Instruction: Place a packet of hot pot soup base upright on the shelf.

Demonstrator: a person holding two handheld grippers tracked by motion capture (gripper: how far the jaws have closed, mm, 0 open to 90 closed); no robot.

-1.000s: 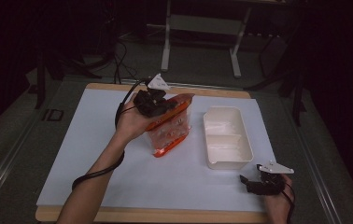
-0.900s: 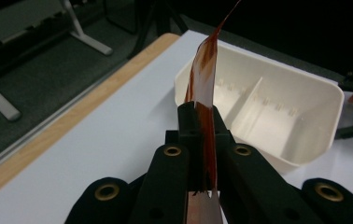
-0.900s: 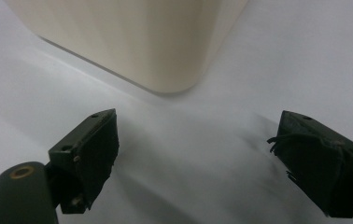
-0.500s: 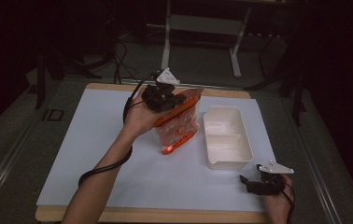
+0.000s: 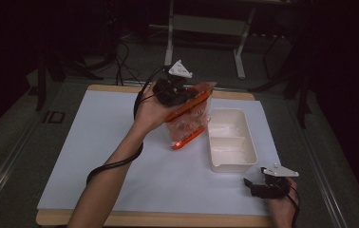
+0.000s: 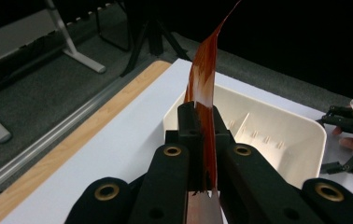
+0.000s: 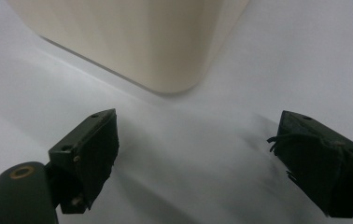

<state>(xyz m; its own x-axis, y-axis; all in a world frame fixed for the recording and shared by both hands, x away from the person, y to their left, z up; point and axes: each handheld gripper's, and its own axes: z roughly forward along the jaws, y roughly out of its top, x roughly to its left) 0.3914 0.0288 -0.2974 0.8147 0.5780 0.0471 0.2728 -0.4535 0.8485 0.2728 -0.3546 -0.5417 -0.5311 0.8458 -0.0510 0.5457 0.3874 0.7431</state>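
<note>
Lifted toward frame centre since a second ago, the orange pouch (image 5: 189, 118) hangs clamped in the left gripper (image 5: 180, 92) beside the white container (image 5: 230, 164); right gripper (image 5: 268, 186) waits open. Tilt steadily over the container.

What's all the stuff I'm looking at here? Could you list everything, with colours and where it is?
Bag: one, clear plastic with an orange top strip and orange bottom edge, lifted off the mat and hanging tilted beside the container, pinched at its top edge.
Container: one, cream-white, rectangular with a divider inside, on the right half of the mat.
Mat: one, white, covering most of the table.
Table: one, light wood, its edge showing around the mat.
Metal stand: one, grey, on the dark floor behind the table.
Left gripper: one, black, shut on the bag's orange strip, raised above the mat.
Right gripper: one, black, jaws open, low at the mat's near right corner by the container.
</note>
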